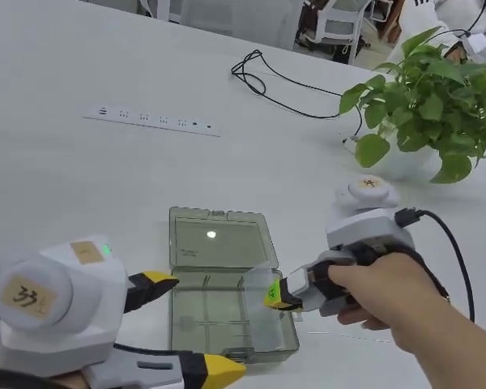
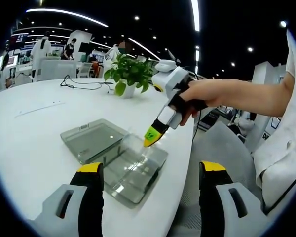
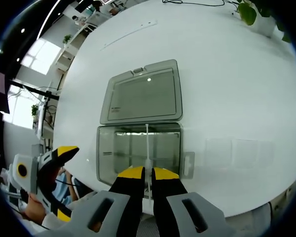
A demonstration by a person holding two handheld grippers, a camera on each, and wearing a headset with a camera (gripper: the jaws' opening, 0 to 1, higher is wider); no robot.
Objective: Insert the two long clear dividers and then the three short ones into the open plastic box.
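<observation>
I have a clear divider [image 3: 147, 143] pinched edge-on between the closed jaws of my right gripper [image 3: 148, 173], standing upright so that its lower edge can drop straight down between the walls. Seen along those jaws, the sheet is a thin line over the middle of the open plastic box [image 3: 99, 153], running from the near wall towards the hinge. The box sits low in the centre of the head view on the white table [image 1: 105, 186], its lid [image 1: 219, 239] laid flat just behind it, so the whole tray is open from above. In the head view my right hand [image 1: 389, 292] comes in from the lower right with the wrist level and the gripper's nose angled down and left, over the right part of the tray. My left gripper [image 1: 196, 324] is in the lower left corner of that view, jaws spread wide and holding nothing, pointed at the box's left side; I judge it is there to steady the tray if it slides. In the right gripper view, faint clear rectangles [image 3: 237, 150] lie on the table right of the box. They may be the short dividers, but they are too pale to be sure.
</observation>
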